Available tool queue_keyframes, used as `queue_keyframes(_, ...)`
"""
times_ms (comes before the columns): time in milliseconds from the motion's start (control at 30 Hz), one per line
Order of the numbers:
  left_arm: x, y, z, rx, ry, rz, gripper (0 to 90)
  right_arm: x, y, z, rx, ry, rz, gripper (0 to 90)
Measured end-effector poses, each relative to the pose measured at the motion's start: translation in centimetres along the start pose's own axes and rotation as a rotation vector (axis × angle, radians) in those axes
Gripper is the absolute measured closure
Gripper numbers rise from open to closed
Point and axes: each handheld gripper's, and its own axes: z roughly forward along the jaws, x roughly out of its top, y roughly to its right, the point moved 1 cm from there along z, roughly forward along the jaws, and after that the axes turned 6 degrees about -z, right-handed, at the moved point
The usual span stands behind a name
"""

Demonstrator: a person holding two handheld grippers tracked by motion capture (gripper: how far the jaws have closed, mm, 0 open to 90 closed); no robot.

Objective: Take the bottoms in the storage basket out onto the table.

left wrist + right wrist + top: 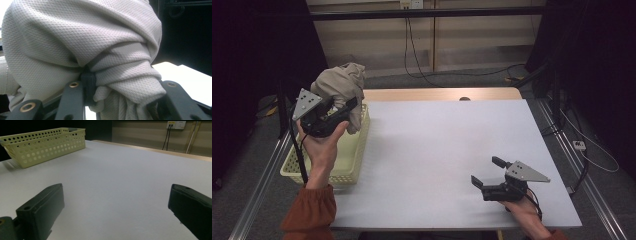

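Above a perforated pale-yellow plastic basket (354, 165), a bunched beige waffle-knit cloth (343, 82) is clamped in the left gripper (346, 106); the right gripper (488, 172) is held open, empty, over the smooth white table (437, 150).

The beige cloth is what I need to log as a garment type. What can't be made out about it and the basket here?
- Cloth: bunched in the left gripper, so its type and shape can't be told; the left gripper view crops it.
- Basket inside: the hand and cloth cover much of it in the high view; its wall hides it in the right gripper view.
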Motion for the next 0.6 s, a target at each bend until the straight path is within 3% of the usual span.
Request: queue_keyframes(600,-0.1,1.7,0.9,-0.039,-0.019,0.023,56.6,0.0,0.0,0.0,0.000,0.003,0.002,0.4)
